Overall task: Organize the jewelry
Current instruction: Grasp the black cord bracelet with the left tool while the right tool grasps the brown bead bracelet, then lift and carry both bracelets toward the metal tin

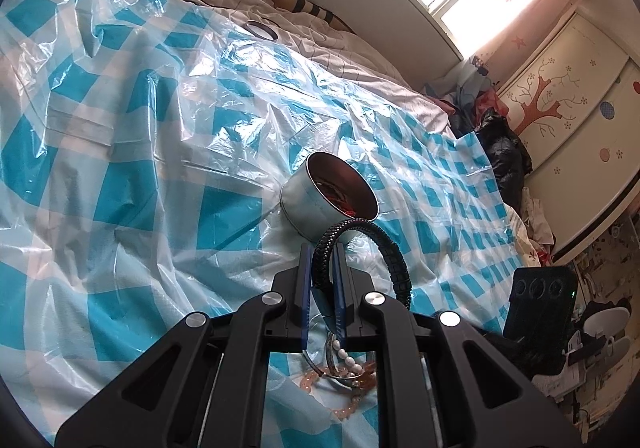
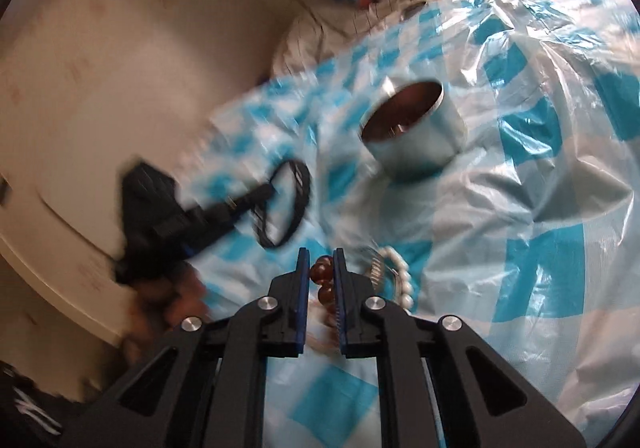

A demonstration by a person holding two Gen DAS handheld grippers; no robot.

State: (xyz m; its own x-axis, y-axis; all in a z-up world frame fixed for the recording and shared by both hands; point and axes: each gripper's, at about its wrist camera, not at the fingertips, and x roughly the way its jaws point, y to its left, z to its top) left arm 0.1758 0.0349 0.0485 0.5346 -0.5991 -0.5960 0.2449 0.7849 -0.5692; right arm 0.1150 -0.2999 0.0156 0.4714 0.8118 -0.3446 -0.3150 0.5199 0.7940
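My left gripper (image 1: 322, 248) is shut on a black braided bracelet (image 1: 384, 248) and holds it above the bed, just short of a round silver tin (image 1: 316, 200) with jewelry inside. Below it lie a white pearl bracelet (image 1: 346, 356) and a peach bead bracelet (image 1: 340, 380). My right gripper (image 2: 321, 252) is shut on a brown bead bracelet (image 2: 322, 272), close over the sheet. The right wrist view is blurred; it shows the left gripper (image 2: 256, 196) with the black bracelet (image 2: 296, 204), the tin (image 2: 416, 136) and the pearl bracelet (image 2: 400, 276).
A blue-and-white checked plastic sheet (image 1: 160, 168) covers the bed. A ring-shaped object (image 1: 262, 29) lies at its far edge. A black device (image 1: 536, 316) stands at the right. A wardrobe (image 1: 568, 96) and a window are beyond.
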